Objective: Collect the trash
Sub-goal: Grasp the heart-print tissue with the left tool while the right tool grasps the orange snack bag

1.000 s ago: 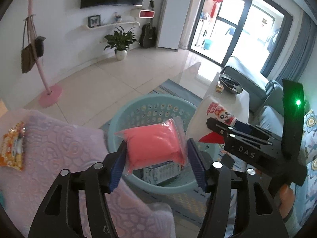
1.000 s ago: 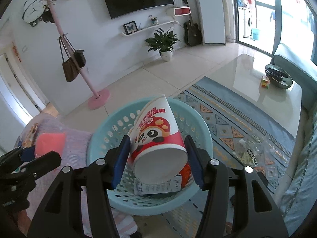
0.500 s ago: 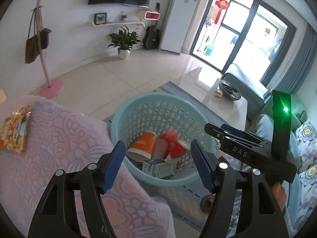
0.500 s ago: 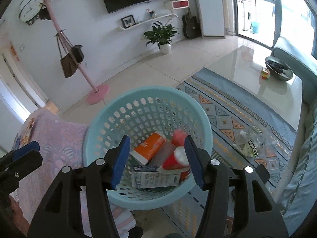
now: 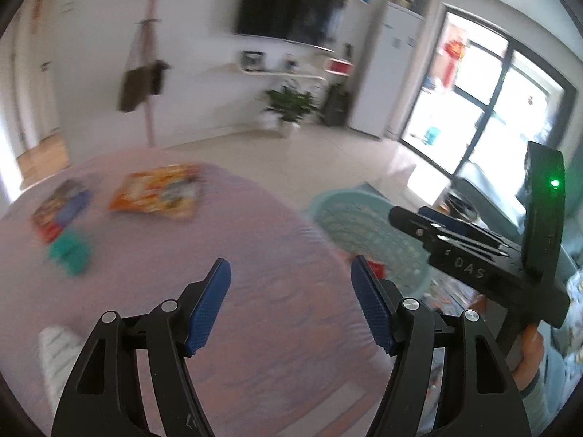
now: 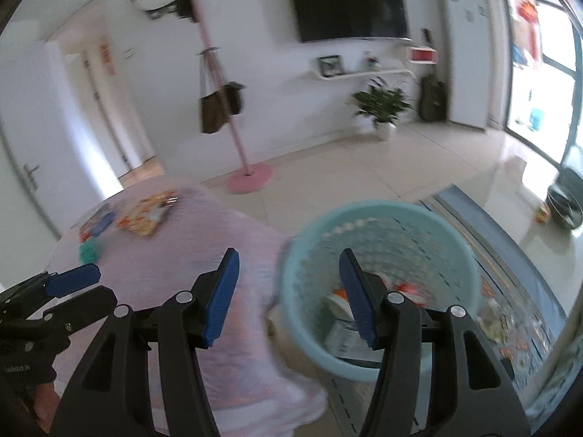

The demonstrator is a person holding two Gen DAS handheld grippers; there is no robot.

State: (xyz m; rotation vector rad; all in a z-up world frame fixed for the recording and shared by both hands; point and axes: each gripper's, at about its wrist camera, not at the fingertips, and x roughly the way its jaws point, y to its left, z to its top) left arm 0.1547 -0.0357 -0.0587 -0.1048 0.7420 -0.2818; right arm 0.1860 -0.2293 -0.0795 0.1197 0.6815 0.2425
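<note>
In the left wrist view the left gripper (image 5: 290,307) fills the lower centre of the frame, its blue-padded fingers (image 5: 209,304) spread wide with nothing between them, above a round table covered in a pale pink patterned cloth (image 5: 255,255). On that cloth, in the left half of the frame, lie three pieces of trash: an orange printed snack wrapper (image 5: 156,193) at upper centre-left, a red and blue printed packet (image 5: 58,209) further left, and a small teal green packet (image 5: 69,251) just below it; all three are blurred. A light blue perforated plastic basket (image 5: 364,225) sits at centre right, just beyond the table edge, partly hidden by the right gripper (image 5: 430,218), which crosses the right side of the frame with a green light on its body.

In the right wrist view the right gripper (image 6: 289,293) is at lower centre, its fingers (image 6: 222,293) also wide apart and holding nothing, straddling the gap between the pink cloth (image 6: 204,240) on the left and the basket (image 6: 448,240) at centre right. Inside the basket, cups and cartons (image 6: 340,331) lie in a heap, too blurred to sort. The orange wrapper (image 6: 147,213), the red and blue packet (image 6: 96,222) and the teal packet (image 6: 89,251) sit at the cloth's far left edge, well apart from the basket. The left gripper (image 6: 54,287) enters from the lower left of the frame
</note>
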